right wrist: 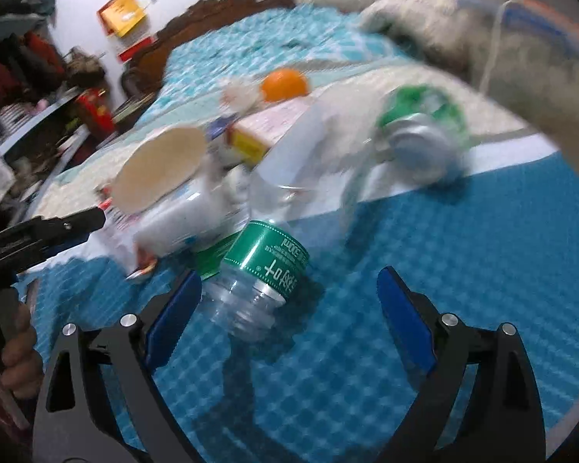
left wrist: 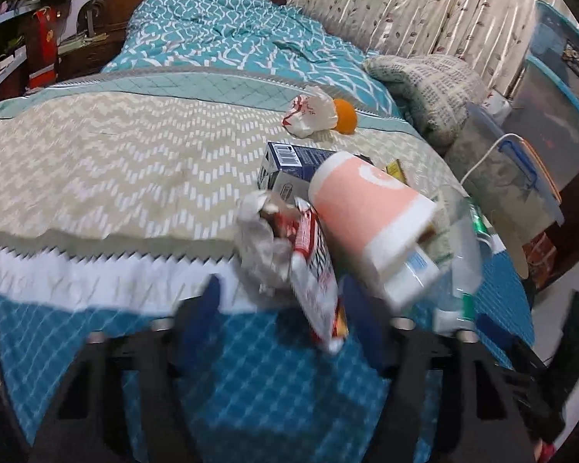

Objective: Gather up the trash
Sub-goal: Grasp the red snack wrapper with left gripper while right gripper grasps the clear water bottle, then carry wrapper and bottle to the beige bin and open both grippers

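So the trash is all seen piled near the foot edge of the bed (left wrist: 96,162), and the pink paper cup (left wrist: 366,212) is used as the landmark here. Nothing that looks like a bin or bag is shown in either view, so the job is judged to be barely started: pretty much everything is left to be gathered.

Just left of the cup, a crumpled foil wad (left wrist: 262,239) and a red-and-white snack wrapper (left wrist: 316,270) are seen hanging over the bed's edge. The left tongs (left wrist: 278,301) are placed right below them, partly spread, with the wrapper's lower end between the pads. Whether it's actually pinched can't be told, the frame is too smeared.

Behind the cup, a blue carton (left wrist: 289,166) is lying flat, and further back a balled-up white bag (left wrist: 308,112) and an orange (left wrist: 345,115) are left touching each other.

Right of the cup, a clear plastic bottle (right wrist: 266,270) with a green label is found on its side, and beyond that a green can (right wrist: 424,135) is seen.

The right tongs (right wrist: 289,320) are held wide apart around the bottle's neck end, nothing gripped yet. That bottle is guessed to be the next pick.
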`<move>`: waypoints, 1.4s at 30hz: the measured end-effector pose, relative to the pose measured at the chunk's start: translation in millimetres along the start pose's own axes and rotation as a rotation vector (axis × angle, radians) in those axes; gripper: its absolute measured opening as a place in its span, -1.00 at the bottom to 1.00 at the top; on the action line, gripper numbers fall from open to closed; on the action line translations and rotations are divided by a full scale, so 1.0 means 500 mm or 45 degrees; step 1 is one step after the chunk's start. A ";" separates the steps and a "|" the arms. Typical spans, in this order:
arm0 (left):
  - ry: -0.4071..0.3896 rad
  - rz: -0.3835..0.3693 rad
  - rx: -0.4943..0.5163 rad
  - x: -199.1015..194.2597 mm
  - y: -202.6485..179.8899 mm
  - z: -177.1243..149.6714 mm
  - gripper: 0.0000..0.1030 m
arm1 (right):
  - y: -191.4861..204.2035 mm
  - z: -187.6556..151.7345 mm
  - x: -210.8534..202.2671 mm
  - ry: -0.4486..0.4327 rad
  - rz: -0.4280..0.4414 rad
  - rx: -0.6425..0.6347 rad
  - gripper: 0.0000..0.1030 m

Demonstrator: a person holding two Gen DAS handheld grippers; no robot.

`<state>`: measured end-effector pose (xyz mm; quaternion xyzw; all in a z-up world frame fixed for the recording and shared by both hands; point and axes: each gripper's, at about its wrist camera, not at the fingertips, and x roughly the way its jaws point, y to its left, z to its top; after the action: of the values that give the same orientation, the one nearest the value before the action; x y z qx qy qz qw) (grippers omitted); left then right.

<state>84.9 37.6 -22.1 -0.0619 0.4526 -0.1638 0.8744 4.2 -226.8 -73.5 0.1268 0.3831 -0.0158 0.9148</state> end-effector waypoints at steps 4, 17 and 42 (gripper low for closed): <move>0.094 -0.068 -0.058 0.021 0.020 -0.004 -0.85 | -0.033 -0.005 -0.038 -0.050 -0.046 0.052 0.79; 0.078 -0.170 0.012 -0.103 0.061 -0.117 -0.75 | 0.015 0.022 0.021 0.045 0.026 -0.030 0.80; 0.094 -0.182 0.121 -0.107 -0.031 -0.109 -0.86 | -0.071 0.062 0.048 0.157 0.057 -0.077 -0.17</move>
<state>8.4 43.7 -8.9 -0.0463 0.4705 -0.2493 0.8452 38.1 -267.1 -77.4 0.1084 0.4360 0.0239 0.8931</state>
